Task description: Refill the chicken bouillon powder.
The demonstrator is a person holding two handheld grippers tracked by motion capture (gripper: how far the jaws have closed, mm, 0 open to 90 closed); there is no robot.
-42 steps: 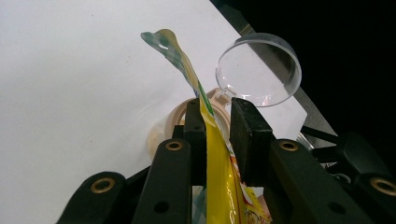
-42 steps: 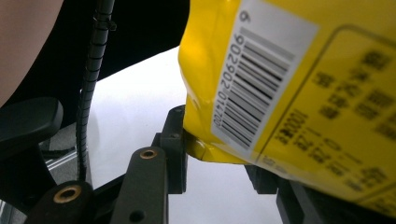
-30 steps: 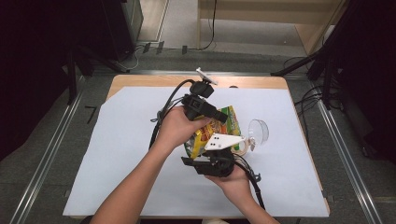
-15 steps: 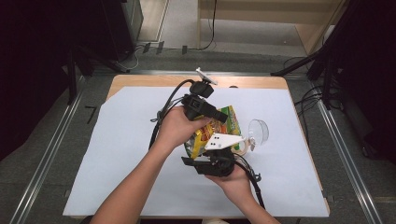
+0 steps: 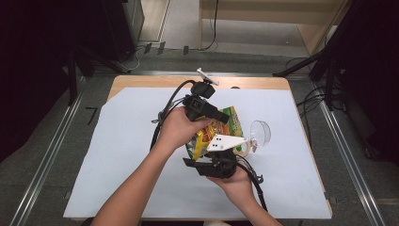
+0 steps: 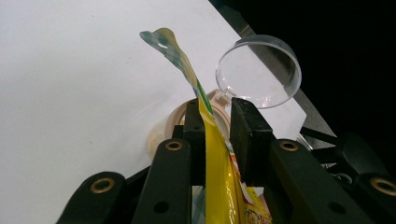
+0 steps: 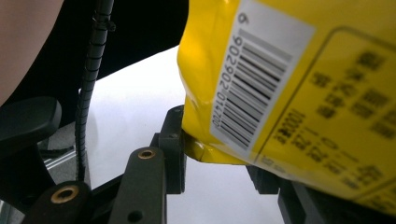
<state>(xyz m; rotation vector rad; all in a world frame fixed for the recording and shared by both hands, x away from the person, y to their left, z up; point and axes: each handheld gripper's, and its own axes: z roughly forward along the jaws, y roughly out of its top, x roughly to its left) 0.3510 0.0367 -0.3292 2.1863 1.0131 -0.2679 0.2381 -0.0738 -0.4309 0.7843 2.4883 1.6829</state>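
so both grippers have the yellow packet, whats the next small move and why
Probably tip the yellow packet a little further toward the clear cup. The left gripper pinches its upper edge, the right gripper clamps the lower corner near the barcode, and the cup lies open just beyond the packet's top end.

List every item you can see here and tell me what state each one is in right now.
Yellow plastic snack bag: lifted off the table, held at two places, top edge crumpled.
Left tongs: shut on the bag's upper edge.
Right tongs: shut on the bag's lower corner.
Clear round plastic lid: flipped open, hinged to the jar.
Cream round jar: lid open, standing on the white sheet beneath the bag.
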